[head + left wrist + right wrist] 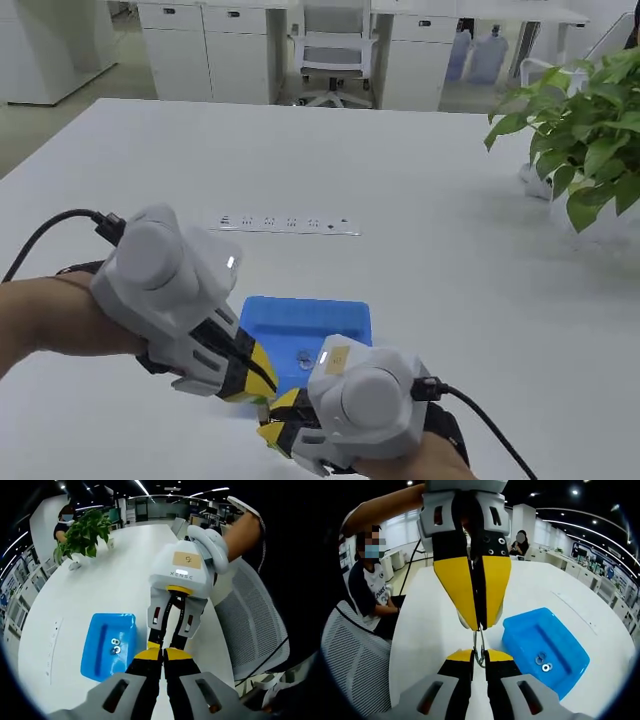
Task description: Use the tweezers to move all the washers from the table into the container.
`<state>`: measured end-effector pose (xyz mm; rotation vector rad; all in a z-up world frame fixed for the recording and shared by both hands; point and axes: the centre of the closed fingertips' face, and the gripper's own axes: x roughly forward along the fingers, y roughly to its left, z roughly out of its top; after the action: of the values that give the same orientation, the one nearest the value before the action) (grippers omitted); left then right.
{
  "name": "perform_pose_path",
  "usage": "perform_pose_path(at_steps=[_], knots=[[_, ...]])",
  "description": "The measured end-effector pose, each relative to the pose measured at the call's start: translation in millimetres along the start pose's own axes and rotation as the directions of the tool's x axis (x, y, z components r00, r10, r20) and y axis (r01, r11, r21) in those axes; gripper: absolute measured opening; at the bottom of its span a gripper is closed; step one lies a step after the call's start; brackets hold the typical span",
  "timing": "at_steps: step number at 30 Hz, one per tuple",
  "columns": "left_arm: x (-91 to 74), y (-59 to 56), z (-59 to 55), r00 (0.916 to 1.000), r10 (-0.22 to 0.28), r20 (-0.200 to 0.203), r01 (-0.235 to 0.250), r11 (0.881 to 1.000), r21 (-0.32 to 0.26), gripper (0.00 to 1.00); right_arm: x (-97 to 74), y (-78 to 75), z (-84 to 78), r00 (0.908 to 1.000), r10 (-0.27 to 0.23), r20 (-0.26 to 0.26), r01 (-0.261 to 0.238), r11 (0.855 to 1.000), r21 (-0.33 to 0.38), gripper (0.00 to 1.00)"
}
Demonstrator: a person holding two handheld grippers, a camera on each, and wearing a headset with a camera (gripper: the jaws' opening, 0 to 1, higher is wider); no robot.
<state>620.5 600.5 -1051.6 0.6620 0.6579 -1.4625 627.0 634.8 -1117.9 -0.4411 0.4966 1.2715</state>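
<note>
My two grippers meet tip to tip over the white table (420,200), in front of the blue tray (305,322). In the right gripper view thin metal tweezers (479,645) run from the left gripper (479,625), above, down into my right gripper (479,657). Both pairs of yellow jaws are closed on them. In the head view the left gripper (262,388) comes in from the left and the right gripper (272,425) from the bottom. Washers (543,663) lie in the tray (545,645). They also show as washers (115,646) in the tray (107,630) and as washers (305,357).
A white power strip (288,223) lies beyond the tray. A potted plant (590,130) stands at the table's right edge. Behind the person is a mesh chair (255,625). Another person (370,590) sits beside the table. An office chair (335,45) and cabinets stand at the far side.
</note>
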Motion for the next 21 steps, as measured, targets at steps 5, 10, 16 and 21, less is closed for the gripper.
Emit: perform_pose_path(at_steps=[5, 10, 16, 21], knots=[[-5.8, 2.8, 8.0, 0.9999, 0.008, 0.009, -0.008, 1.0, 0.012, 0.05, -6.5, -5.3, 7.6, 0.9998, -0.016, 0.013, 0.016, 1.0, -0.007, 0.1], [-11.1, 6.6, 15.5, 0.9998, 0.015, 0.014, -0.015, 0.999, 0.029, 0.05, -11.6, -11.6, 14.8, 0.9991, -0.03, 0.029, 0.03, 0.999, -0.013, 0.1], [-16.6, 14.1, 26.6, 0.9995, 0.024, 0.019, -0.025, 0.998, 0.049, 0.05, -18.7, -22.0, 24.3, 0.9974, -0.054, 0.048, 0.055, 0.998, -0.018, 0.1], [-20.8, 22.3, 35.8, 0.999, 0.034, 0.029, -0.036, 0.997, 0.067, 0.05, -24.4, -32.4, 32.0, 0.996, -0.074, 0.05, 0.075, 0.997, -0.033, 0.1]])
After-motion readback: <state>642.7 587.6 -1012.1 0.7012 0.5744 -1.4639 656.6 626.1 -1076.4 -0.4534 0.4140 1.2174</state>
